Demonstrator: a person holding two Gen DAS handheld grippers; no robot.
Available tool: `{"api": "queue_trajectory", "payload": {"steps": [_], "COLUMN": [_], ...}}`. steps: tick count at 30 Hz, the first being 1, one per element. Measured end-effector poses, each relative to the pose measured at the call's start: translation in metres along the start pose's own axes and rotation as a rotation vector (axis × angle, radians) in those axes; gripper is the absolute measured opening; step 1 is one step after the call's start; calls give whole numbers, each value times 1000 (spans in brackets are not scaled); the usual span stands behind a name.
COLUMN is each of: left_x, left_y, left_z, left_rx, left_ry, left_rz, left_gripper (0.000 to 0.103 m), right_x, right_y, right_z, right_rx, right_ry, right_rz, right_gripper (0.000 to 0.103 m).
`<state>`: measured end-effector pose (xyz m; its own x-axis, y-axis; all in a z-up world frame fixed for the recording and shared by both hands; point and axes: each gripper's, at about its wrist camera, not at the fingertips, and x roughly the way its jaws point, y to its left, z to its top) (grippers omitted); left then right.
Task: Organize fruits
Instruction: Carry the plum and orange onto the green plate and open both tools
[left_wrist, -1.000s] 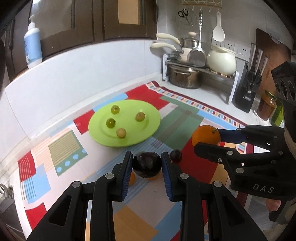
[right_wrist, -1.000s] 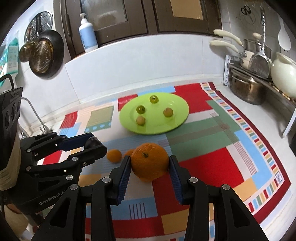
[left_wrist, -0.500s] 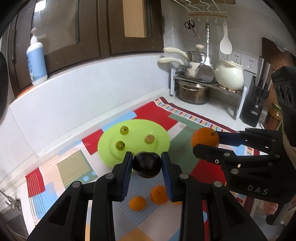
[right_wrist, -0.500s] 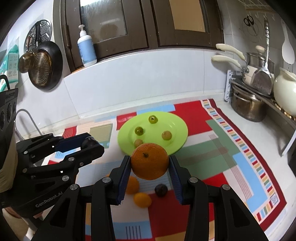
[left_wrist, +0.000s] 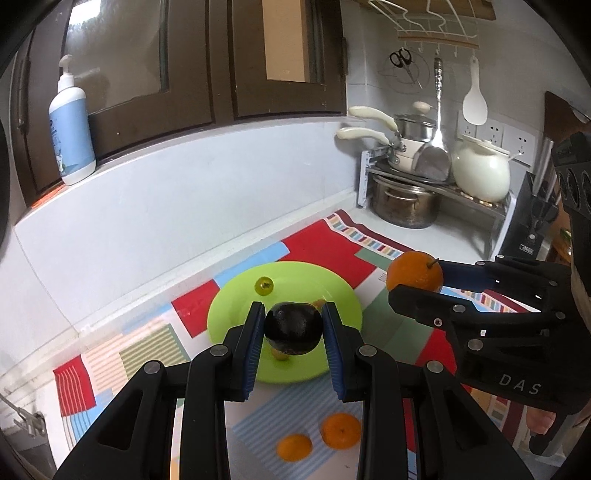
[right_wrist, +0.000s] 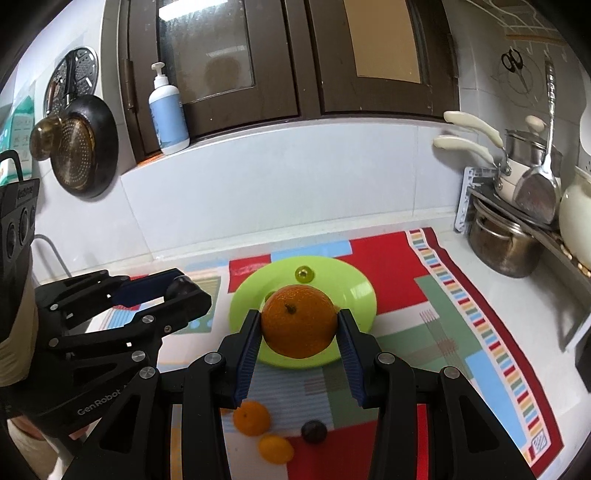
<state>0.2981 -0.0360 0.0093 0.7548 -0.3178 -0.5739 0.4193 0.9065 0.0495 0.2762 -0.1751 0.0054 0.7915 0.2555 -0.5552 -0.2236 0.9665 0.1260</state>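
1. Gripping a dark, almost black fruit (left_wrist: 293, 328), your left gripper (left_wrist: 293, 332) has both blue pads pressed against its sides and holds it in the air over the near part of the green plate (left_wrist: 343, 299).
2. Your right gripper (right_wrist: 298, 326) is clamped on a large orange (right_wrist: 298, 322), stem toward the camera, also lifted above the plate's near rim.
3. On the plate you can see a small green fruit (right_wrist: 304, 274) near its far edge; other small fruits there are mostly hidden behind what you carry.
4. The plate sits on a patchwork mat (right_wrist: 461, 332) of red, green and blue that covers the counter, toward the mat's far edge by the white backsplash.
5. At the mat's near edge lie two small oranges (left_wrist: 340, 430) side by side, with a small dark fruit (right_wrist: 314, 431) just beside them in the right wrist view.
6. At the counter's far right corner stands a metal rack with a steel pot (left_wrist: 404, 205) beneath it; a soap pump bottle (left_wrist: 72, 133) stands on the ledge above the backsplash.
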Motion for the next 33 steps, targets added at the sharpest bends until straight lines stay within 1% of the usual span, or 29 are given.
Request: {"api": "queue_trajectory", "payload": {"steps": [9, 15, 24, 33], "left_x": [32, 59, 101, 148], "left_y": [15, 28, 41, 51], "left_z": [15, 18, 16, 7], "left_rx": [-22, -29, -27, -30], "left_ry": [19, 44, 87, 150], "left_rz": [7, 15, 21, 19], "left_gripper": [31, 31, 31, 31], "right_x": [32, 61, 105, 151], "right_y": [-9, -12, -21, -30], "right_z": [21, 30, 31, 30], "right_rx": [-8, -22, -32, -50], "right_ry": [7, 32, 87, 156], "right_rz": [-8, -4, 5, 13], "right_gripper": [42, 42, 42, 42]}}
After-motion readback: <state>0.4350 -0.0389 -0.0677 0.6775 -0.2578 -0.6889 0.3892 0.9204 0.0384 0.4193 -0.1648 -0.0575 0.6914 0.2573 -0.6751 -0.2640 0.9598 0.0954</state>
